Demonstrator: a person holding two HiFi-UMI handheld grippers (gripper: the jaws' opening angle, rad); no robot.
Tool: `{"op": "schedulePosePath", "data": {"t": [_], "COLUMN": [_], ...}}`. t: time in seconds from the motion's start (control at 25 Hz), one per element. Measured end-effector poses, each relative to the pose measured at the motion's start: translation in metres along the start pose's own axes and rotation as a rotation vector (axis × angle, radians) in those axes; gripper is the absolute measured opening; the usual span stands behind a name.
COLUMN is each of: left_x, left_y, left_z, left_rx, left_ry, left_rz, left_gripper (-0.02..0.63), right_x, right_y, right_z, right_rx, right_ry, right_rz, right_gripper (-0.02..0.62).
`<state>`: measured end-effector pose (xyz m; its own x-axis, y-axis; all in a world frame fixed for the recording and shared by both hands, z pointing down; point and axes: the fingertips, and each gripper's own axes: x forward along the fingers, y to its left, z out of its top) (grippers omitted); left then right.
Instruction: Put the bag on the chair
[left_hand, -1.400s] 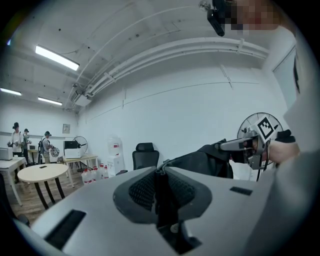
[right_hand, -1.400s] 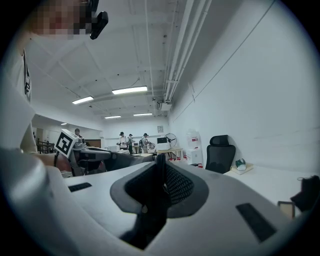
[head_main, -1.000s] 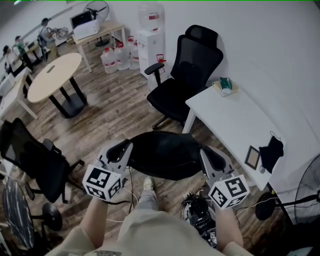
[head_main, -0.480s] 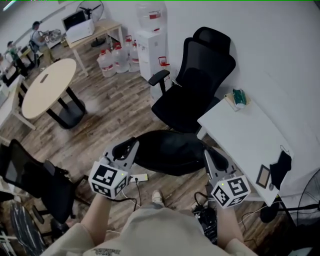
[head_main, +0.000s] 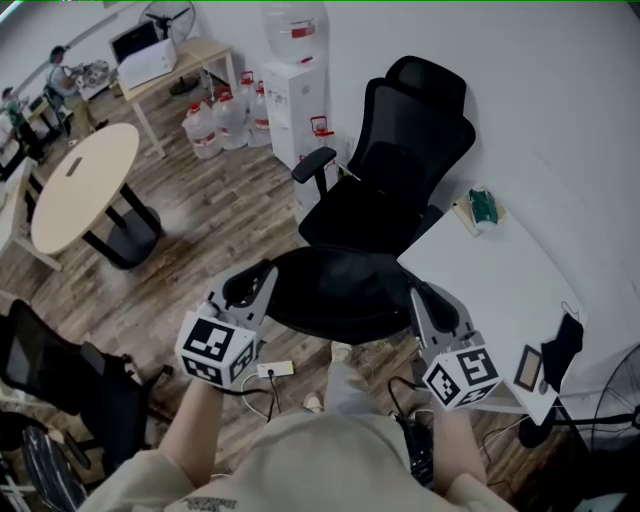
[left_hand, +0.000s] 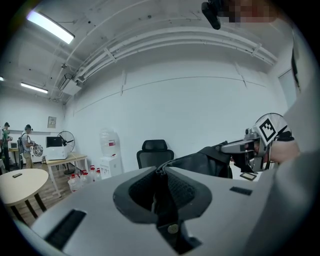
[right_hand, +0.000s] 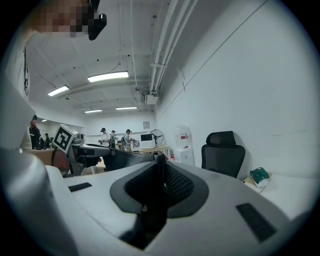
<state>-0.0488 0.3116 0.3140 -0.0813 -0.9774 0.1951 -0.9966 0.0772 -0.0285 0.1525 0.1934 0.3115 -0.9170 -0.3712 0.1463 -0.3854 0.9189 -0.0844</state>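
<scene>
I carry a black bag (head_main: 340, 292) stretched between both grippers, just in front of the seat of a black office chair (head_main: 395, 165) by the white wall. My left gripper (head_main: 260, 283) is shut on the bag's left edge and my right gripper (head_main: 420, 300) is shut on its right edge. In the left gripper view, black fabric is pinched in my left gripper (left_hand: 161, 172); the bag (left_hand: 205, 162) runs across to the other gripper, and the chair (left_hand: 155, 154) stands behind. The right gripper view shows my right gripper (right_hand: 159, 165) clamped on fabric, with the chair (right_hand: 223, 156) to the right.
A white desk (head_main: 500, 290) stands right of the chair, with a green item (head_main: 483, 207) at its far corner. A water dispenser (head_main: 295, 90) and water bottles (head_main: 215, 125) sit left of the chair. A round table (head_main: 75, 185), another black chair (head_main: 60, 380) and floor cables (head_main: 272, 370) are nearby.
I have stepped toward the chair with the bag; the chair now sits closer and more central. Both grips on the bag are unchanged.
</scene>
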Motion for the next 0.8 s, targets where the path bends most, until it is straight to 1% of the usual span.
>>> {"op": "schedulePosePath", "data": {"t": [0.16,0.4,0.56,0.8], "left_x": [0.028,0.083,0.136,0.232], "left_y": [0.015,0.039,0.057,0.088], "left_z": [-0.003,0.001,0.001,0.009], "left_rx": [0.009,0.019,0.016,0.021], "left_ry": [0.002,0.005,0.023,0.063], "left_rz": [-0.009,-0.02,-0.031,-0.06], "left_gripper": [0.058,0.058,0.058,0.058], "right_x": [0.027,0.073,0.112,0.178], "right_y": [-0.017,-0.055,-0.092,-0.16], "right_z": [-0.004,-0.003,-0.006,-0.005], "right_rx": [0.002,0.009,0.028,0.056], "right_ry": [-0.003,-0.019,-0.012,0.011], "right_rz": [-0.01,-0.024,-0.04,-0.062], "right_gripper": [0.067,0.068,0.068,0.069]}}
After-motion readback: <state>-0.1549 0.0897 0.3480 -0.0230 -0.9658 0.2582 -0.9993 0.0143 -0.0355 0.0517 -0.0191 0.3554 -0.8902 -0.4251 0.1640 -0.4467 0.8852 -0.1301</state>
